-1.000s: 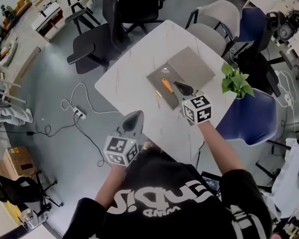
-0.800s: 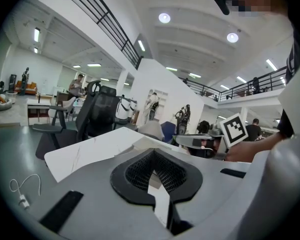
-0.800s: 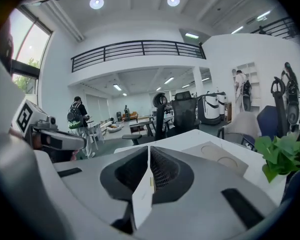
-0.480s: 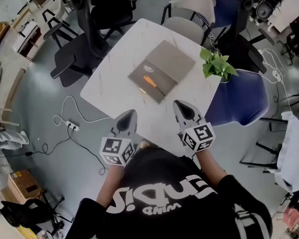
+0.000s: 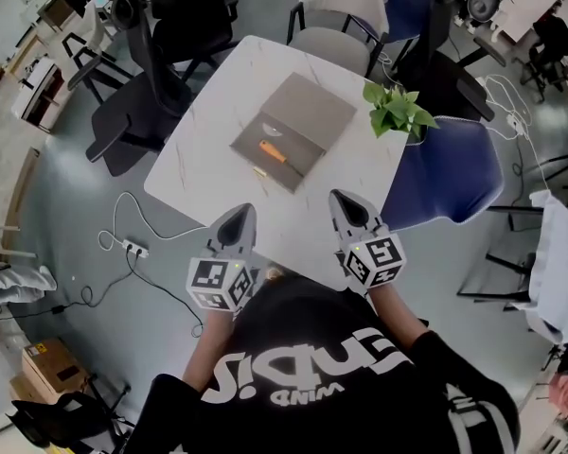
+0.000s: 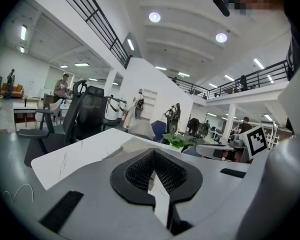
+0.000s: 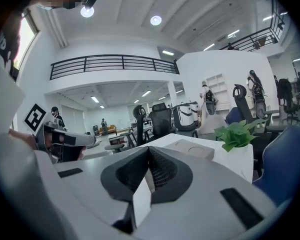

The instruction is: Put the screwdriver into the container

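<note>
Jaws clenched empty on left gripper [image 5: 238, 218] and right gripper [image 5: 347, 207], screwdriver [image 5: 273, 152] diagonal in container [image 5: 314, 110], handle up-left

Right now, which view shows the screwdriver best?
Head view: the screwdriver lies in plain sight in the open container on the table. The right gripper view shows only the container's side; the left gripper view shows no screwdriver.

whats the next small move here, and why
Probably none but resting both grippers: the screwdriver already lies in the container, and the left gripper and right gripper are shut, empty, and apart from it near the table's front edge.
</note>
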Action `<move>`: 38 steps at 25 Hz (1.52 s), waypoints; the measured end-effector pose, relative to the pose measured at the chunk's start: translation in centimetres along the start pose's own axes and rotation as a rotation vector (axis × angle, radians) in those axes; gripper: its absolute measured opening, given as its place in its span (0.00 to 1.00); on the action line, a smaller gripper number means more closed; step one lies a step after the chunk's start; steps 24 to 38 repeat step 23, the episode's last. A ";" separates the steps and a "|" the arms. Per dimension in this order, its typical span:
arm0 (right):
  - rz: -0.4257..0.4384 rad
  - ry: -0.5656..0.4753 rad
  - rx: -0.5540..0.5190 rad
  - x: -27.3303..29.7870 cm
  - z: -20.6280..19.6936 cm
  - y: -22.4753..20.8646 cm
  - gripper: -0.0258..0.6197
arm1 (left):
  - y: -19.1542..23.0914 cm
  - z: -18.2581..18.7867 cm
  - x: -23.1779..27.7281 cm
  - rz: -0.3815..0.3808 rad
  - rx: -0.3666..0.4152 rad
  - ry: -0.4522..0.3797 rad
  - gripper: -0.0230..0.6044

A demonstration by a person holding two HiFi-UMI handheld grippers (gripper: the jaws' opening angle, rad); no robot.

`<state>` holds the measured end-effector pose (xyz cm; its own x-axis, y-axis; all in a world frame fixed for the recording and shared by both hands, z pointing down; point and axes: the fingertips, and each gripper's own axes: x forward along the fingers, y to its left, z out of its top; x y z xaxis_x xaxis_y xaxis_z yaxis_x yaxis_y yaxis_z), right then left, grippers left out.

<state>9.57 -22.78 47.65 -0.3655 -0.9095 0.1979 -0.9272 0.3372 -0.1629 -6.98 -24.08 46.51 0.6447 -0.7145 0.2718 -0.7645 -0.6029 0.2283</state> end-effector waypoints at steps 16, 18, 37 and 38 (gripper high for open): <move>0.004 0.034 0.019 -1.1 -1.5 1.1 0.06 | -0.3 -0.6 -0.4 -0.002 -0.012 0.011 0.06; 0.004 0.034 0.027 -1.2 -1.5 1.1 0.06 | -0.4 -0.7 -0.4 -0.004 -0.012 0.015 0.06; 0.005 0.035 0.038 -1.6 -1.5 1.1 0.06 | -0.9 -0.8 -0.4 -0.010 -0.009 0.021 0.06; 0.005 0.035 0.038 -1.6 -1.5 1.1 0.06 | -0.9 -0.8 -0.4 -0.010 -0.009 0.021 0.06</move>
